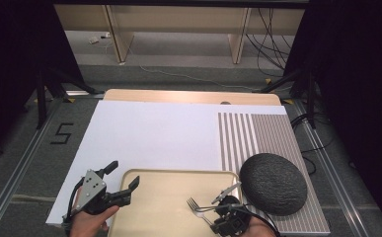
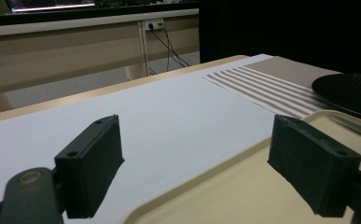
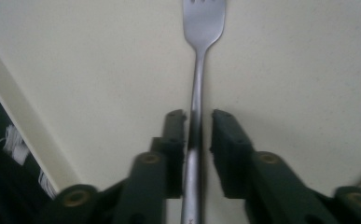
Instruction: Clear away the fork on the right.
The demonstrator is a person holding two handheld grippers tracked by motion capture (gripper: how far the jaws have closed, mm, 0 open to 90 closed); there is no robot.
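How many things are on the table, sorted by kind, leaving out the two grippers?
Forks: 1
Trays: 1
Knives: 1
Dark round plates: 1
Striped placemats: 1
White sheets: 1
Total: 6
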